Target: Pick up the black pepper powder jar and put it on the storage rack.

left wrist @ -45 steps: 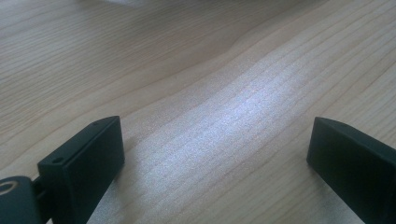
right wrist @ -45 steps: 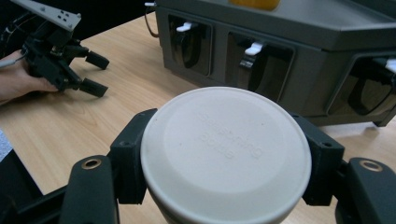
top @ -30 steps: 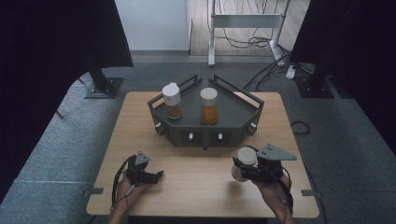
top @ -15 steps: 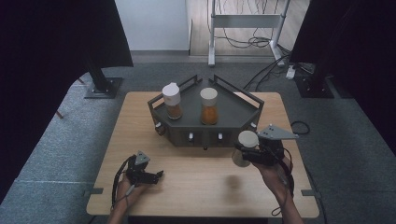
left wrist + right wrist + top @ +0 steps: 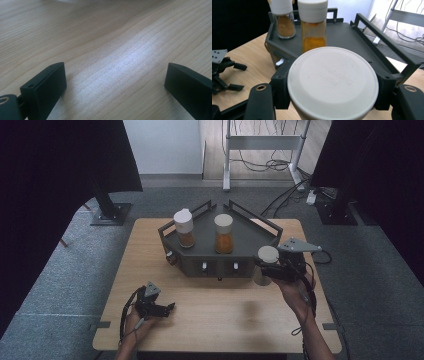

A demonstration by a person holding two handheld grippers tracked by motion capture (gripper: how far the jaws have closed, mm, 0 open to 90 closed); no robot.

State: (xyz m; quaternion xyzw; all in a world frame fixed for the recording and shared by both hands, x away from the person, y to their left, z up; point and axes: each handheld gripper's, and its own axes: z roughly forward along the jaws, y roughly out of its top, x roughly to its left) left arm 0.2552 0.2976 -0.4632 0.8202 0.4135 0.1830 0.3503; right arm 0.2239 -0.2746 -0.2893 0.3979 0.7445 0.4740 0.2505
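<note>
Both grippers differ: right gripper (image 5: 261,268) clamps a white-capped jar (image 5: 333,83) (held upright); left gripper (image 5: 170,308) gapes empty.

We see a matt pale wood tabletop (image 5: 150,255), a matt grey rack (image 5: 250,237), and clear-walled jars with smooth white lids (image 5: 333,81).

1. This looks like a lab or test room, not a home.
2. A small wooden table (image 5: 150,265) stands alone on grey carpet floor (image 5: 65,270).
3. Big black curtains (image 5: 55,165) hang at both sides on stands with heavy feet (image 5: 111,213).
4. Lots of cables (image 5: 280,170) lie on the floor at the back, near a metal frame (image 5: 262,142).
5. A power strip (image 5: 312,197) lies on the floor by the right curtain.
</note>
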